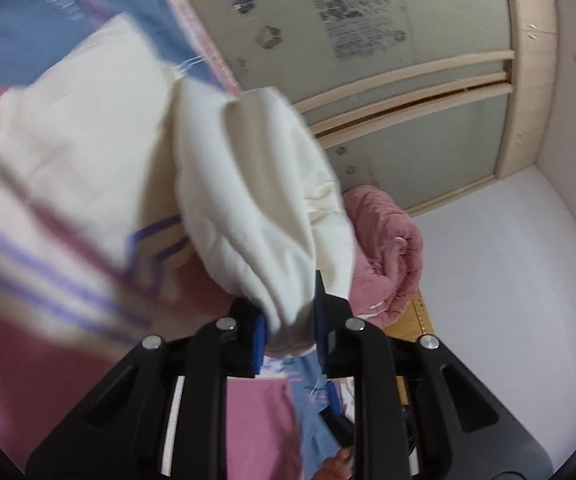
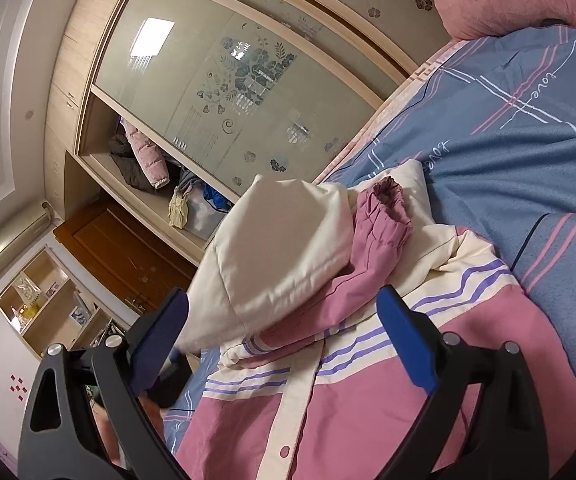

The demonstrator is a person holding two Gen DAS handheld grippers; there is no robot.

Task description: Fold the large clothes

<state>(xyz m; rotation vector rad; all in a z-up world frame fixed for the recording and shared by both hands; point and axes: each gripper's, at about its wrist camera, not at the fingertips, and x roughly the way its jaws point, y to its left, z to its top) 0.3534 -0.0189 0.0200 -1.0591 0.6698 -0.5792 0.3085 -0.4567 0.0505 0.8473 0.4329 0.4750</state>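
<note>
left hand-held gripper (image 1: 288, 328): clamped on cloth | right hand-held gripper (image 2: 284, 332): jaws wide apart

Motion blurs the jacket (image 1: 68, 184) in the left view; its hem is cut off.

Black tool (image 2: 284, 340) arms, blue pads (image 2: 403, 344), silver screws.
</note>
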